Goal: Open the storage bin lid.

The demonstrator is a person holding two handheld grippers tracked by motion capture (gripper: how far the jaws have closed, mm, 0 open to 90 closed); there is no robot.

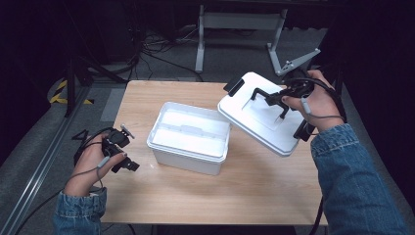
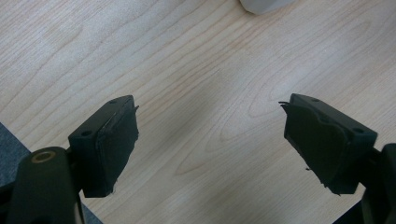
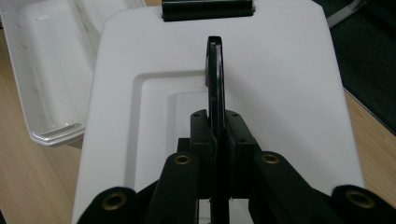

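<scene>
Both tongs first: our right gripper [image 3: 217, 135] pinches the black handle [image 3: 215, 79] of the white lid [image 1: 259, 115], tilted above the table's right edge; our left gripper [image 2: 210, 140] gapes empty near the left edge. We keep the lid level and clear of the open bin [image 1: 190, 138]; bare table [image 1: 244, 191] lies toward the front edge.
</scene>
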